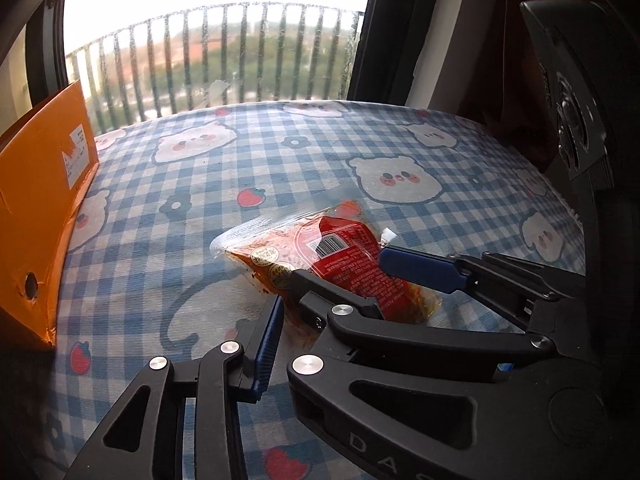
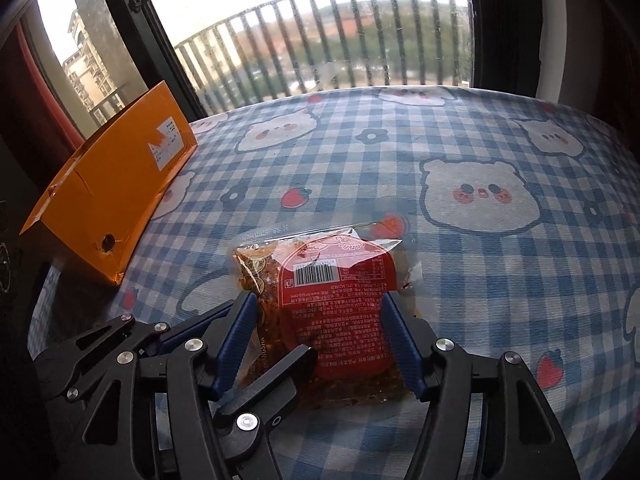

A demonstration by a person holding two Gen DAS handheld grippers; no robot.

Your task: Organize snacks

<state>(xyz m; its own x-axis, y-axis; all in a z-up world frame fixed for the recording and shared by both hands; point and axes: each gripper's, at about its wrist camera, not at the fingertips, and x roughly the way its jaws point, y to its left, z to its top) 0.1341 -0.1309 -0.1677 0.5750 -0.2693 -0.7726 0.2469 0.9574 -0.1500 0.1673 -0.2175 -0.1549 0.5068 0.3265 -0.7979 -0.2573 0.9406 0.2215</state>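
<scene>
A clear snack packet (image 2: 320, 280) with a red label and barcode lies flat on the blue checked tablecloth (image 2: 440, 160). My right gripper (image 2: 316, 316) is open, its blue fingers on either side of the packet, both close to its edges. In the left wrist view the same packet (image 1: 320, 256) lies ahead and to the right. My left gripper (image 1: 276, 340) shows one blue finger (image 1: 266, 344) at the packet's near left; its other finger is hidden. The right gripper's blue finger (image 1: 420, 268) crosses in front.
An orange cardboard box (image 2: 116, 200) stands at the table's left edge, also in the left wrist view (image 1: 36, 216). A window with balcony railing (image 2: 320, 40) is behind the far edge. The cloth shows bears, flowers and strawberries.
</scene>
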